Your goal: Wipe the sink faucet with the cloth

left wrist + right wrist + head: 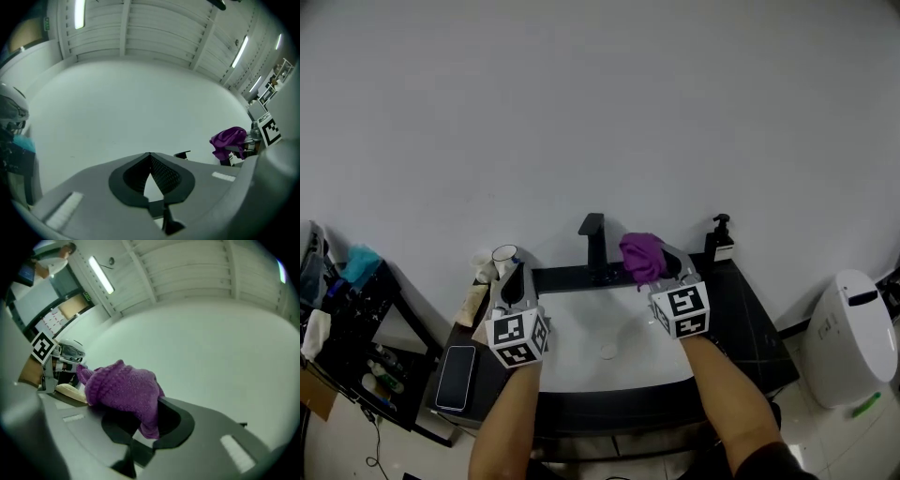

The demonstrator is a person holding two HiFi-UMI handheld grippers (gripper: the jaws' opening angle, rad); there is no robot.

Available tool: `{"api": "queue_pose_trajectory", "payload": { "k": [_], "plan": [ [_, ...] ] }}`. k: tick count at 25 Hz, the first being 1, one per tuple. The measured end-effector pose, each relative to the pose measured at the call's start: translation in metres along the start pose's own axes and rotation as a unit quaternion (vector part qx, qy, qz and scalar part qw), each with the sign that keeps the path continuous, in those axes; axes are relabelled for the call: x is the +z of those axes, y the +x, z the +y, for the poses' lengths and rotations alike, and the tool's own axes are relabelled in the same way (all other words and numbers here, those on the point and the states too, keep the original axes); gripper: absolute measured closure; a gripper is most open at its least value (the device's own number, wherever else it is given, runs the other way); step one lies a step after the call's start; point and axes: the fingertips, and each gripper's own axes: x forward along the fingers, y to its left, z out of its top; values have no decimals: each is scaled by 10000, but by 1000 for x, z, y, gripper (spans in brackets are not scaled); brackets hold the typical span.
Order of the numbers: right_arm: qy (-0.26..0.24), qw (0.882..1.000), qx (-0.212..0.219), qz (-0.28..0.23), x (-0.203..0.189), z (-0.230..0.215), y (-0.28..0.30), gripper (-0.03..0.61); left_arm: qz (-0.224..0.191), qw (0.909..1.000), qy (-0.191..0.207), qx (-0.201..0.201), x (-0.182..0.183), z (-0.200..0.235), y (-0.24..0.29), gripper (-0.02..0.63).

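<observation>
Right hand-held gripper (659, 270): 2 jaws clamped on the purple cloth (641, 253), which is bunched just right of the black faucet (594, 246). Whether they touch is unclear.
Left hand-held gripper (514, 281): jaws together, nothing between them, near the sink's (581, 323) left edge.
Risk 1: much of the cloth bulges past the jaws, so a hard rub could tug it free into the basin.
Risk 2: a wide swipe could topple the soap bottle (720, 239), which stands near on the right.
Room: plain white wall (581, 112).
Surface: dark worktop (741, 319) around the white sink.
Left side: phone (457, 377), then a cup (503, 255).
</observation>
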Motion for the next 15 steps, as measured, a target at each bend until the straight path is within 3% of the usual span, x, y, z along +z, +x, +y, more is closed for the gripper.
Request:
{"api": "queue_pose_trajectory", "payload": {
  "k": [4,9,11,15],
  "plan": [
    [415,9980,-148,448,-47,-10,-3,523,329,9994,74,-68,-12,-18,31,597],
    [804,9943,151,681,-58,8,-2,522,511,9944,736,-555,-50,-44,34,597],
    [768,9941,256,718,-58,16,3,523,562,9931,600,-840,-51,-52,35,597],
    [810,9922,168,937,-64,15,1,523,632,9925,162,-1029,-52,-57,27,597]
  ]
}}
